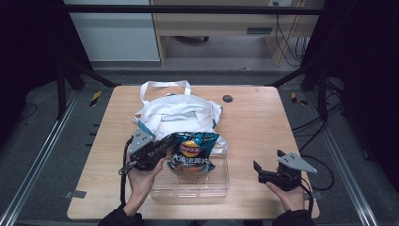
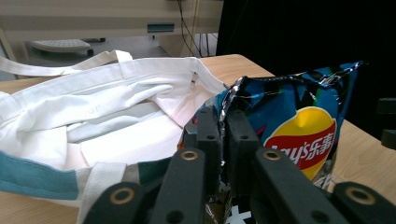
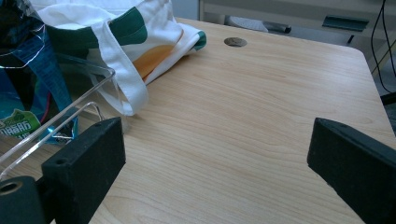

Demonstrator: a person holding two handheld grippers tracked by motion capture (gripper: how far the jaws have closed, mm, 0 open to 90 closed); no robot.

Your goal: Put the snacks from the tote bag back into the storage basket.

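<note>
The left gripper (image 2: 223, 122) clamps the top edge of the chip bag (image 1: 192, 151) – it stands in the clear tray (image 1: 207, 184), near the white tote (image 1: 176, 113). The right gripper (image 1: 263, 172) rests released on the wooden table (image 1: 259, 122); grey floor and a desk (image 1: 226, 21) lie beyond.

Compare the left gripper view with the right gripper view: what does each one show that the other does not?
Left gripper view: the left hand-held gripper shut on the chip bag's top edge, and the tote bag's open mouth. Right gripper view: the right hand-held gripper with jaws open over bare table, and the clear plastic box. Both share the tote bag, chip bag and table.
</note>
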